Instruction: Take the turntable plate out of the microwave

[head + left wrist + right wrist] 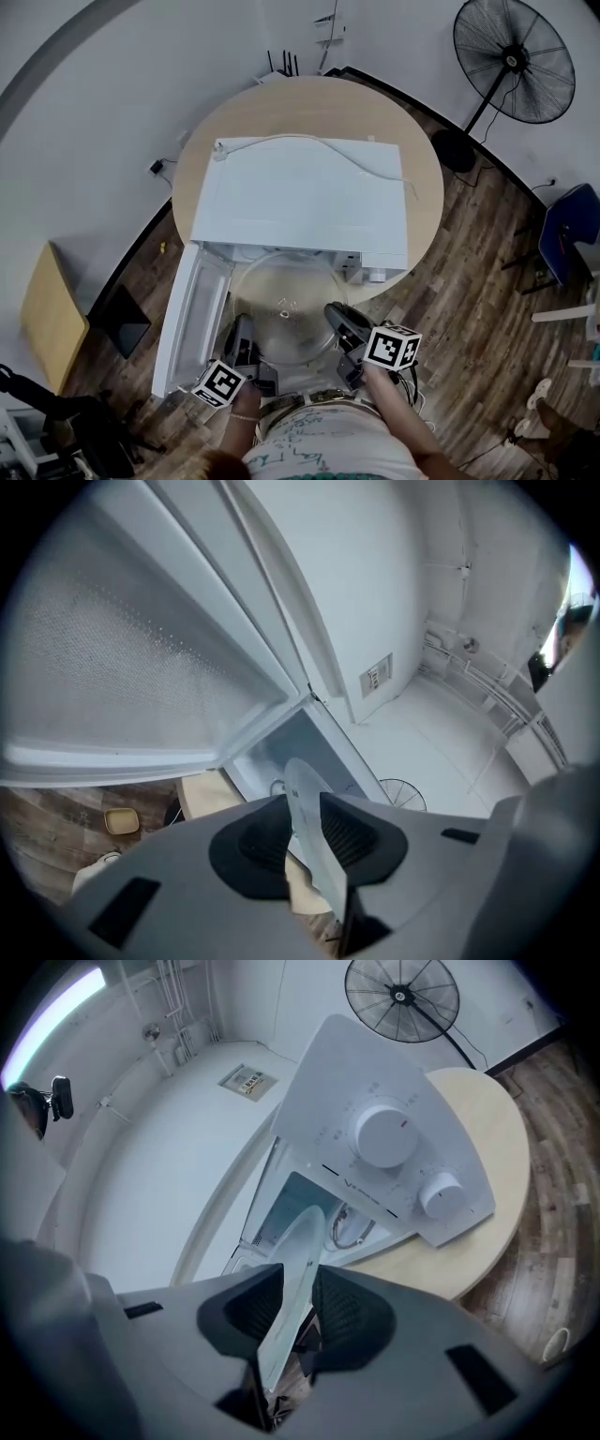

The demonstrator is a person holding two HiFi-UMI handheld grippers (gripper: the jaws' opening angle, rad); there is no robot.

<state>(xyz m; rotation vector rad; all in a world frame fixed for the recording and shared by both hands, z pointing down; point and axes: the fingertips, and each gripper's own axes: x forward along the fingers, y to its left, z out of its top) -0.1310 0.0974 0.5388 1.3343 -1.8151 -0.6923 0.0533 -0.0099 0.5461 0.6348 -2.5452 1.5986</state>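
Observation:
The clear glass turntable plate (286, 307) hangs in front of the white microwave (300, 202), outside its opening. My left gripper (246, 349) is shut on the plate's near left rim, and my right gripper (339, 330) is shut on its near right rim. In the left gripper view the plate's edge (314, 841) stands between the two dark pads (258, 841). The right gripper view shows the plate's edge (291, 1283) pinched the same way, with the microwave's knobs (382, 1134) beyond. The microwave door (192, 314) hangs wide open at the left.
The microwave stands on a round wooden table (427, 202), its white cable (309, 142) lying across its top. A standing fan (513, 47) is at the back right on the wooden floor. A blue chair (567, 234) sits at the right.

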